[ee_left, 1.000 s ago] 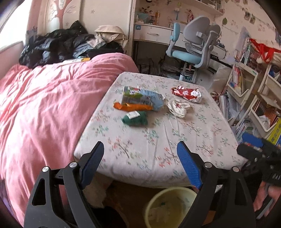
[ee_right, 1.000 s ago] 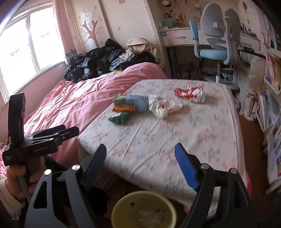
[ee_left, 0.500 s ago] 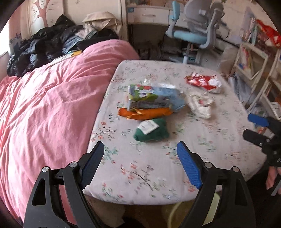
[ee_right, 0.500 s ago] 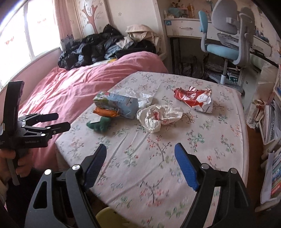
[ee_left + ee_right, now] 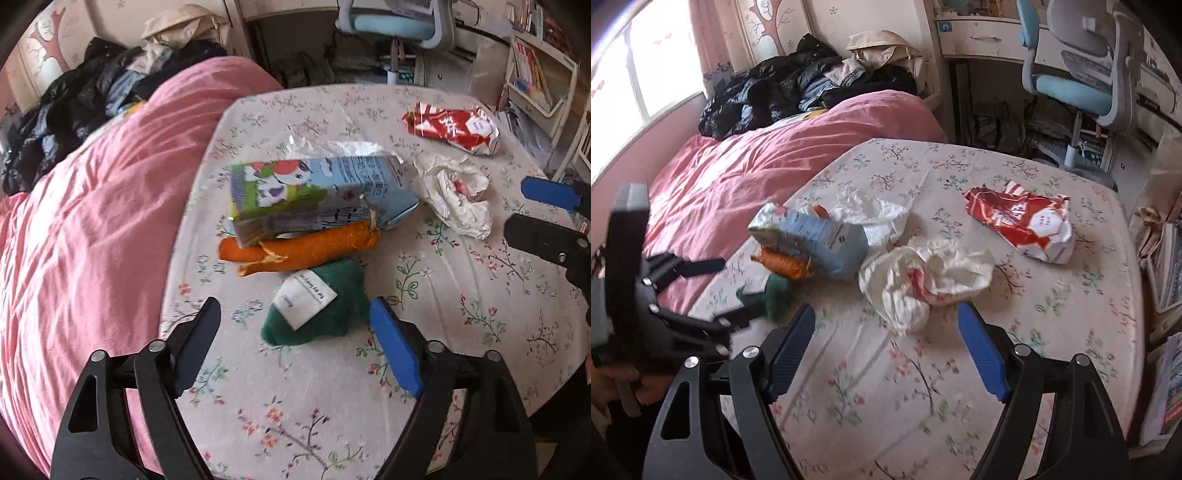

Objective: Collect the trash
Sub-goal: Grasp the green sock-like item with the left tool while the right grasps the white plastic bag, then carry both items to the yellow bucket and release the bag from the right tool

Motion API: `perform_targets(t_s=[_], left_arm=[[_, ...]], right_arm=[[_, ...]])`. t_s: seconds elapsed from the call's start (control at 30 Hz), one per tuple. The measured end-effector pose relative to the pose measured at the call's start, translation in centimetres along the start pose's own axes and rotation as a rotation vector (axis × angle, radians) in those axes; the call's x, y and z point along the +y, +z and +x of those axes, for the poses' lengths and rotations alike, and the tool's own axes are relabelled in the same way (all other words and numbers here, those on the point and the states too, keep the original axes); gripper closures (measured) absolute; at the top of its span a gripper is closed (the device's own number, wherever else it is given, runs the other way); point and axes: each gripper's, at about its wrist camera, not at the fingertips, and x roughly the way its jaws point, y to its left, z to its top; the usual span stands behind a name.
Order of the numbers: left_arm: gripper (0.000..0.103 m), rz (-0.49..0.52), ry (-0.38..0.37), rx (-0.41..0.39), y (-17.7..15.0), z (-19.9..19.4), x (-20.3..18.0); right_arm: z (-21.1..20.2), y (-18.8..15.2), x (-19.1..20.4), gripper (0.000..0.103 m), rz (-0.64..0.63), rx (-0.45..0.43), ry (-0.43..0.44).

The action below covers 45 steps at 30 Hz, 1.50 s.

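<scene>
Directly ahead of the spread left hand-held gripper point(image 5: 295, 347), green wad point(image 5: 325, 306).

Five trash items lie on the floral-covered bench point(image 5: 424, 369).

- Milk carton point(image 5: 314, 195): blue and green, dented, on its side, resting partly on the orange wrapper point(image 5: 299, 251), which lies lengthwise beneath its near edge.
- Green fuzzy wad point(image 5: 321, 302): white label facing up, just in front of the orange wrapper.
- Crumpled white paper point(image 5: 923, 277): red markings, just right of the carton.
- Red-and-white snack bag point(image 5: 1023, 225): crushed, flat, apart at the far right.
</scene>
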Motion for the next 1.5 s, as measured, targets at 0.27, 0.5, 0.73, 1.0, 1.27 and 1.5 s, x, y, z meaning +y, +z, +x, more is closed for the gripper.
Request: perform_targets(t_s=[0.27, 0.5, 0.73, 1.0, 1.27, 1.5], left_arm=[[0.075, -0.016, -0.049, 0.015, 0.1, -0.2, -0.6], [0.081, -0.189, -0.246, 0.002, -0.2, -1.7, 2.2], [0.081, -0.254, -0.314, -0.01, -0.6, -2.1, 3.5], [0.081, -0.201, -0.346, -0.092, -1.1, -4.7, 2.6], [0.081, -0.141, -0.279, -0.149, -2.7, -7.0, 0.7], [0.081, -0.098, -0.203, -0.209, -5.1, -9.3, -1.2]], right_arm=[[4.7, 0.8, 0.0, 0.026, -0.053, 0.087, -0.105], [5.0, 0.5, -1.6, 0.07, -0.009, 0.107, -0.079], [1.7, 0.4, -1.5, 0.073, 0.025, 0.041, -0.036], [-0.8, -0.6, -2.1, 0.073, 0.075, 0.013, 0.019], [-3.1, -2.3, -1.3, 0.073, 0.105, -0.023, 0.07], [-6.1, -4.8, 1.0, 0.072, 0.085, -0.044, 0.13]])
